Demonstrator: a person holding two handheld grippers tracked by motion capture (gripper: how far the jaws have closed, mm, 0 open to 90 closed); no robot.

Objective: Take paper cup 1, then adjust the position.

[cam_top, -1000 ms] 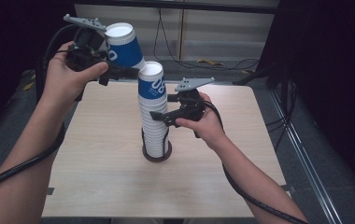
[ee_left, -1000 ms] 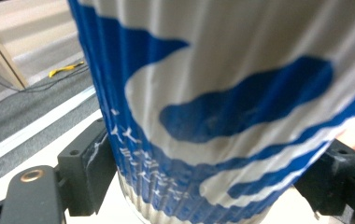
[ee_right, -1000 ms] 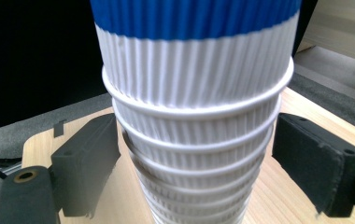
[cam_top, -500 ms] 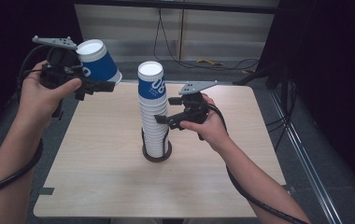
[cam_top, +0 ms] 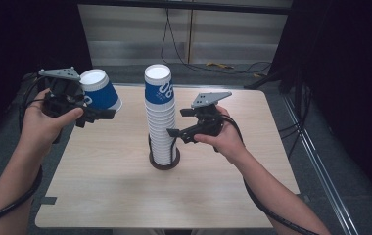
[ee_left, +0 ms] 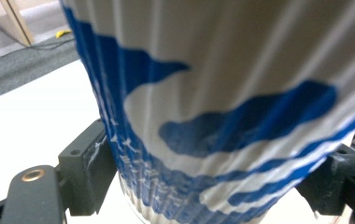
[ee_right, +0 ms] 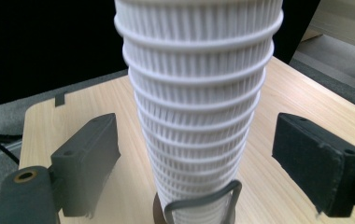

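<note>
One paper cup (cam_top: 98, 90), blue and white with a ribbed wall, is clamped between the jaws of the left gripper (cam_top: 87, 113) and held tilted in the air over the table's left edge, its white inside facing up (nothing shows in it). In the left gripper view the two black jaws press the cup's fluted sides near its base. Well apart from it, at the middle of the pale wood-grain table (cam_top: 125, 196), stands one tall nested stack of cups (cam_top: 160, 122), its rolled rims ringed one above another, seated in a dark round holder (cam_top: 163, 162) with a wire loop. The right gripper (cam_top: 174, 132) has its jaws spread wide on either side of the stack, not touching it.
</note>
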